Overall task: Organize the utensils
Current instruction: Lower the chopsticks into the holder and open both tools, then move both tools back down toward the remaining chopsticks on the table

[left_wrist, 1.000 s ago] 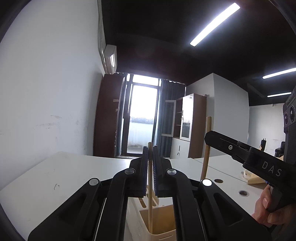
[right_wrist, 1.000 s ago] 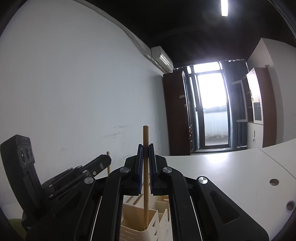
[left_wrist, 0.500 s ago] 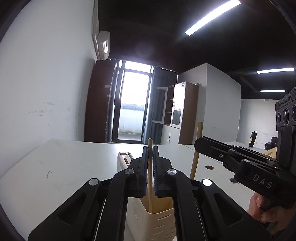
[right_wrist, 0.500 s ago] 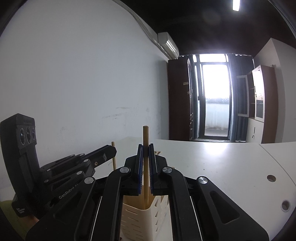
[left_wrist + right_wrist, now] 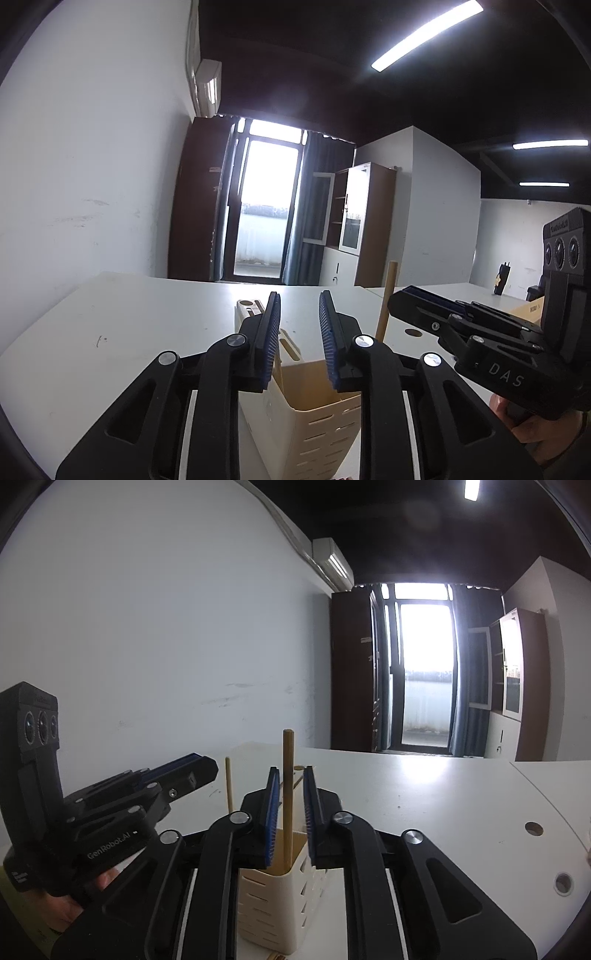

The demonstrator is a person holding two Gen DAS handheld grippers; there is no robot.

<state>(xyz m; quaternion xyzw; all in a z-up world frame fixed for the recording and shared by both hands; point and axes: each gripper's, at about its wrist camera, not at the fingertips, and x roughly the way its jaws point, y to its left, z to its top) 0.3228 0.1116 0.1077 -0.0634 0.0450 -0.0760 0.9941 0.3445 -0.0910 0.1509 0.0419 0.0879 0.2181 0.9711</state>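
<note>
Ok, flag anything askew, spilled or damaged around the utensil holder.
Nothing stands out. The cream holder sits upright on the white table; the thick wooden stick stands nearly upright in it, the thin stick likewise, its foot hidden. The left gripper and right gripper have just been opening their jaws; neither presses a stick.

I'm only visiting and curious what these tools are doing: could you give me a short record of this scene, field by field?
Surface: white table
Container: cream slotted plastic utensil holder, upright on the table
Left gripper: open, jaws just opened, nothing between them
Right gripper: open, jaws just opened, no longer clamping
Thick wooden stick: stands in the holder, between the right gripper's pads
Thin wooden stick: upright beside the left gripper, lower end hidden
</note>
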